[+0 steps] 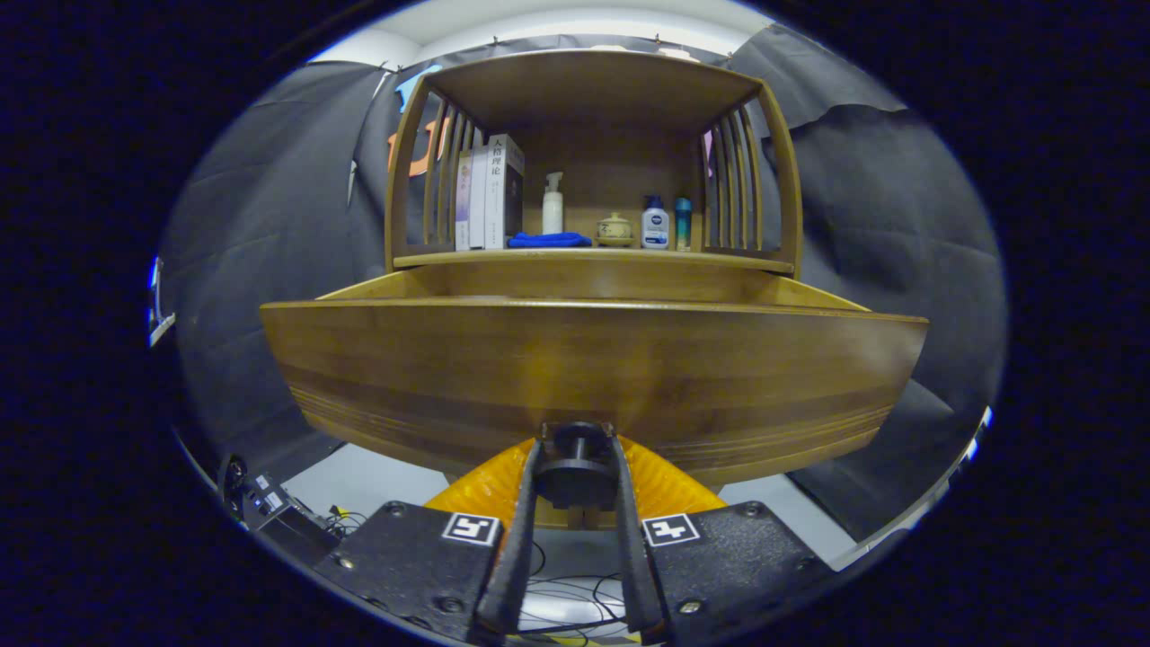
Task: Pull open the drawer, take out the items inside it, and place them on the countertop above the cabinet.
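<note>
My gripper (576, 467) is clamped on the drawer knob (576, 449), both fingers pressing it. The drawer (593, 377) stands pulled out at 12 o'clock. Probably heavy, rigid wood; hold at the knob only.
</note>
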